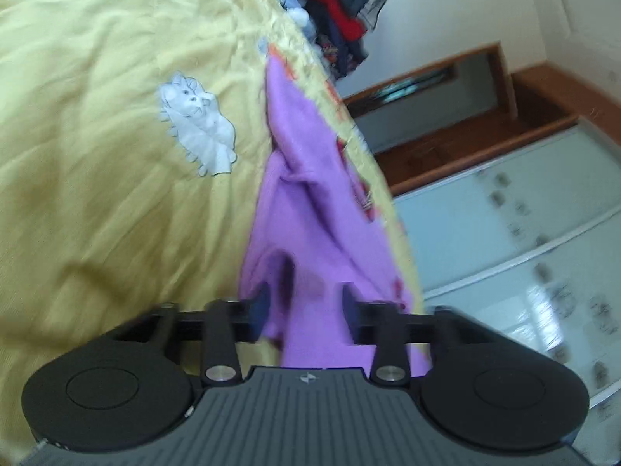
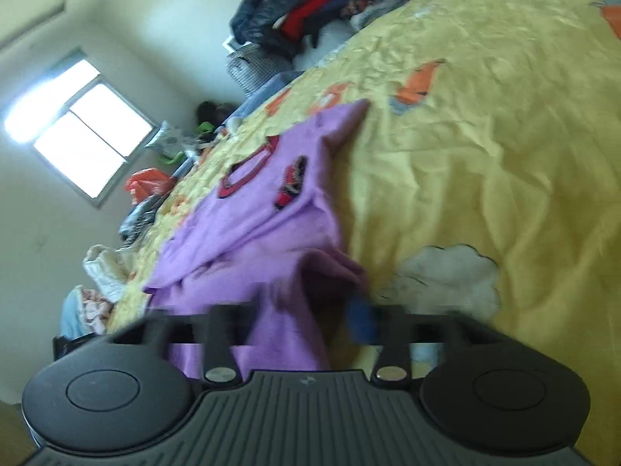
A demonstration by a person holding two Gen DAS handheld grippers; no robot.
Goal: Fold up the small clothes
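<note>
both claws, left claw and right claw, pinch the shirt; lift evenly, keep the hem taut over the bed.

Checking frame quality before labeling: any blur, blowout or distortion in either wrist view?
Left wrist: motion blur on the purple garment near the left gripper; fisheye bends the cupboard doors. Right wrist: heavier blur, the fingertips smear; the window is blown out white; the bedspread curves strongly.
</note>
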